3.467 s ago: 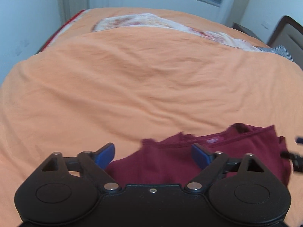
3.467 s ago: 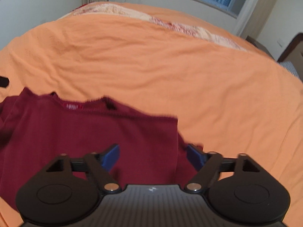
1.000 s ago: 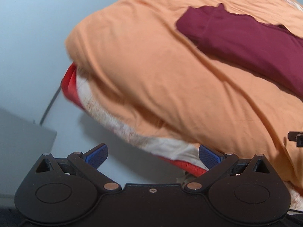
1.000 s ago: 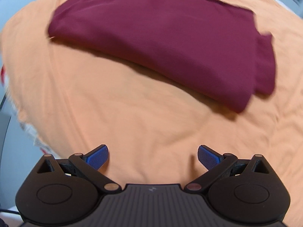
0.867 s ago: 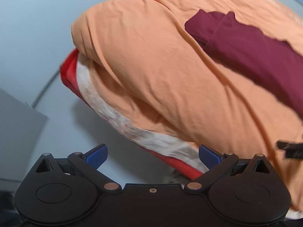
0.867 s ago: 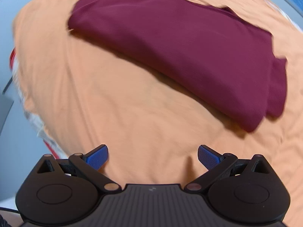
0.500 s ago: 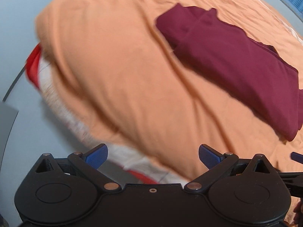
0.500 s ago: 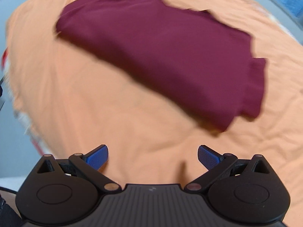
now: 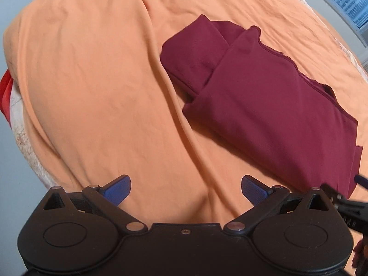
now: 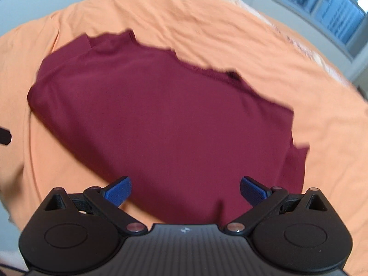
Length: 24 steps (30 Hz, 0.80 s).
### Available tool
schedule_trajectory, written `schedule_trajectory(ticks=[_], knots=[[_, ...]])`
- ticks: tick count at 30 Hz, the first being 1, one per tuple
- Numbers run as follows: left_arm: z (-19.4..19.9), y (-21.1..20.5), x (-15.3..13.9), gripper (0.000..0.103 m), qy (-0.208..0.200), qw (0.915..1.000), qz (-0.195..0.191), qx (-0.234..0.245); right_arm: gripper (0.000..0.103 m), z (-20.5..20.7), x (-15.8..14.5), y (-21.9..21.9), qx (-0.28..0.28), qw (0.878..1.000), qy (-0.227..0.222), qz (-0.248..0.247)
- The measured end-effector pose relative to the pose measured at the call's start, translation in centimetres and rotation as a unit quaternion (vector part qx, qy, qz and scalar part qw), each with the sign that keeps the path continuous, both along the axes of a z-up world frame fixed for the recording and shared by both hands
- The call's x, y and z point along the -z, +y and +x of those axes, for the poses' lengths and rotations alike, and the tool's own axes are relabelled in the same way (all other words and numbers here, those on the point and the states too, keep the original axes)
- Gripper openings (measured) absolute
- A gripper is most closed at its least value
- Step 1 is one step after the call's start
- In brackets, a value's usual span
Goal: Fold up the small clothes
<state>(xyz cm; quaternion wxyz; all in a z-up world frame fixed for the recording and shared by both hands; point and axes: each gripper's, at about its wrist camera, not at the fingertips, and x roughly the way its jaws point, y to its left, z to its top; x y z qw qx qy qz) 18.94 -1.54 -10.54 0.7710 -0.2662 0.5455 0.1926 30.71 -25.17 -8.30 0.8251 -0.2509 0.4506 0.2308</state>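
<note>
Both wrist views look down at the bed point(image 9: 103, 87) from above. They share the shirt point(image 9: 264, 96); the right view sits nearer it point(image 10: 172, 119).

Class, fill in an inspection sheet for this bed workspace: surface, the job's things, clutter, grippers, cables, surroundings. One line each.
Surface: orange bedspread, creased, covering the bed.
Job's things: one maroon garment, lying folded on the bedspread; a folded layer shows at its far left end in the left wrist view.
Clutter: nothing seen.
Grippers: left gripper open, over bare bedspread, holding nothing; right gripper open, over the garment's near edge, holding nothing.
Cables: nothing seen.
Surroundings: window at upper right; pale wall; red and white bedding under the bedspread's left edge.
</note>
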Motion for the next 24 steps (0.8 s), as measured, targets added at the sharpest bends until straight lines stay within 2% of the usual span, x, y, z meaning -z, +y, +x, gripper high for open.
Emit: schedule_trajectory(ticks=[2,6,10,12,14,17,21,24], knots=[[0.1,0.7,0.0,0.102,-0.006,0.9999,0.008,0.003,0.103,0.9,0.1,1.4,-0.011,1.0,-0.008,0.01],[0.2,2.4,0.5,0.102,-0.013,0.9995,0.019,-0.019,0.103,2.4,1.4,5.0,-0.053,0.999,-0.008,-0.008],[-0.2,4.4,1.1,0.102,-0.054,0.9956,-0.018,-0.075,0.103,2.5,2.6,7.4,-0.093,0.995,-0.007,-0.02],[0.1,5.3,1.6,0.102,-0.065,0.9931,-0.035,-0.092,0.103,2.7,4.0,8.2,-0.097,0.994,0.007,-0.044],[0.9,5.9,1.9,0.102,-0.068,0.9922,-0.04,-0.097,0.103,2.9,5.1,8.6,-0.093,0.994,0.017,-0.059],[2.0,6.5,1.6,0.102,-0.086,0.9917,-0.044,-0.085,0.103,3.1,6.1,8.4,-0.087,0.995,0.022,-0.05],[3.0,6.8,1.3,0.102,-0.145,0.9823,-0.109,-0.05,0.103,3.5,7.3,7.3,-0.071,0.997,0.029,-0.015],[3.7,6.3,2.0,0.102,-0.154,0.9741,-0.157,-0.052,0.103,3.2,7.8,6.0,-0.069,0.997,0.02,0.02]])
